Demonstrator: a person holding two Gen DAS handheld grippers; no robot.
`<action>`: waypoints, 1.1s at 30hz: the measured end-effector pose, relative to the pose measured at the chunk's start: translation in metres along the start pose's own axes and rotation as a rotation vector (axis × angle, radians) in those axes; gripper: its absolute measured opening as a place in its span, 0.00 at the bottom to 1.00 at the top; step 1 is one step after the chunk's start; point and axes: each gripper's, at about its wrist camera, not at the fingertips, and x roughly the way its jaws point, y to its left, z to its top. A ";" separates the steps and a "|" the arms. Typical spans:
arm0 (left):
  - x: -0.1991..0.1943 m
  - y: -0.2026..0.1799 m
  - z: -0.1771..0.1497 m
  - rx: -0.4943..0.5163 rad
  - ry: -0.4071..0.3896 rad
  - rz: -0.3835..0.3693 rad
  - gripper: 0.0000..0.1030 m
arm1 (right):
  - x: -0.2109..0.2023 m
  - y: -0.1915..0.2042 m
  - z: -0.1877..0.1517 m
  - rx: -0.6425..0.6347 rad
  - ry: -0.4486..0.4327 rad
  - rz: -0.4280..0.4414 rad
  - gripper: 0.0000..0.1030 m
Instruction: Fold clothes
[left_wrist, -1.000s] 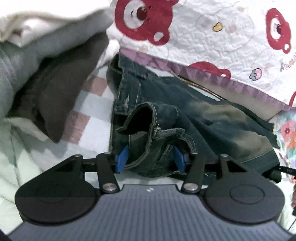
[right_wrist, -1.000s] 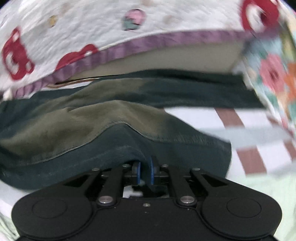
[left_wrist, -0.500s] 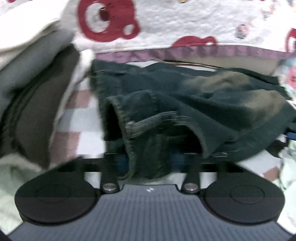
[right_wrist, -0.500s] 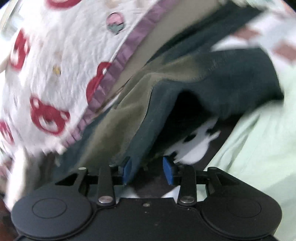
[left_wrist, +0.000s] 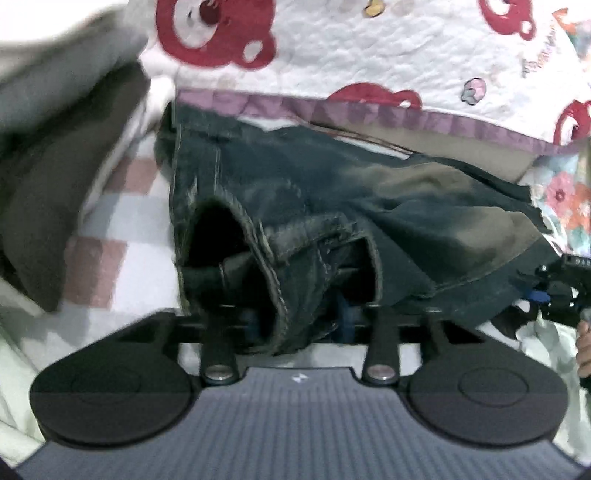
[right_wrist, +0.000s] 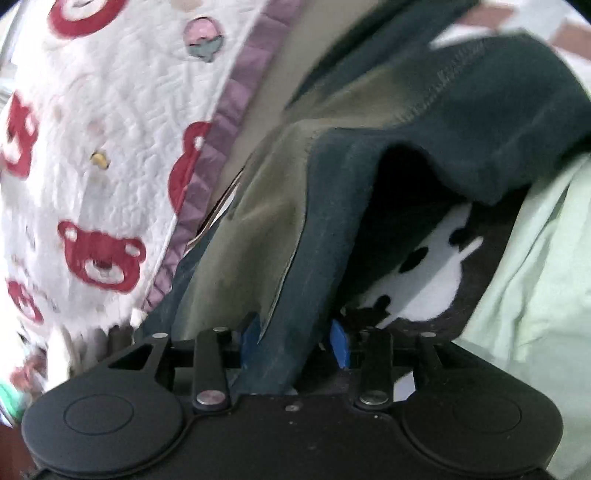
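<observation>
Dark blue jeans with a faded olive patch lie on a checked sheet. My left gripper sits at the waistband, and a bunched fold of denim hangs between its open jaws. My right gripper is at the leg-hem end of the jeans; its jaws stand apart with the hem edge between them. The right gripper also shows at the right edge of the left wrist view.
A white quilt with red bears lies behind the jeans. A stack of grey and brown folded clothes sits at the left. Pale green fabric and a black-and-white garment lie beside the hem.
My right gripper opened from shut and tilted, with the hem now loose between its jaws. The left gripper stayed open at the waistband while the denim bunched nearer.
</observation>
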 end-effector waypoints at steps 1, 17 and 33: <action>0.007 -0.001 -0.002 0.006 0.023 0.002 0.31 | 0.006 0.003 -0.001 -0.035 0.012 -0.016 0.46; -0.112 0.038 0.038 -0.189 0.067 -0.032 0.08 | -0.079 0.093 -0.026 -0.378 0.200 0.333 0.07; -0.086 0.059 0.004 -0.272 0.300 -0.001 0.15 | -0.039 0.053 -0.078 -0.451 0.421 0.094 0.07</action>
